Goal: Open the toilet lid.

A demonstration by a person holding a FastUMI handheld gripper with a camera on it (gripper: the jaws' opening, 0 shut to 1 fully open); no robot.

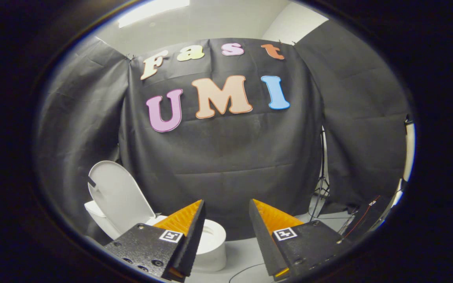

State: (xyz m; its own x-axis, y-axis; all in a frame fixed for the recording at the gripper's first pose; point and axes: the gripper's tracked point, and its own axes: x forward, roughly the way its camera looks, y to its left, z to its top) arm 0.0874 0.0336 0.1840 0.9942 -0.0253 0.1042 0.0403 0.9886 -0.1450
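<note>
And here we are, looking along the gripper [226, 214], its two fingers [185, 226] spread wide apart with nothing between them, just open air and the dark cloth wall [226, 157] straight ahead. No contact with anything at this moment.

Off beyond the left finger sits the toilet [210, 243], small and white, on the pale floor [246, 255]. Its lid [116, 196] is up, leaning back and standing nearly upright, tilted a touch away from the bowl, its smooth underside facing the camera. There's a small dark mark near the lid's upper edge; hard to say what it is at this size, possibly a tab or a strip of tape. The seat ring and the rounded front of the bowl peek out just past the left finger's tip, which covers part of the bowl from here.

The toilet stands close against the cloth wall, which wraps around behind it and on both sides. Over past the right finger, a thin stand [321, 173] with spindly legs rises at the gap between two cloth panels, and a few cables [352, 224] trail across the floor near it. Another thin cable [246, 271] loops on the floor between the fingers, low down.
</note>
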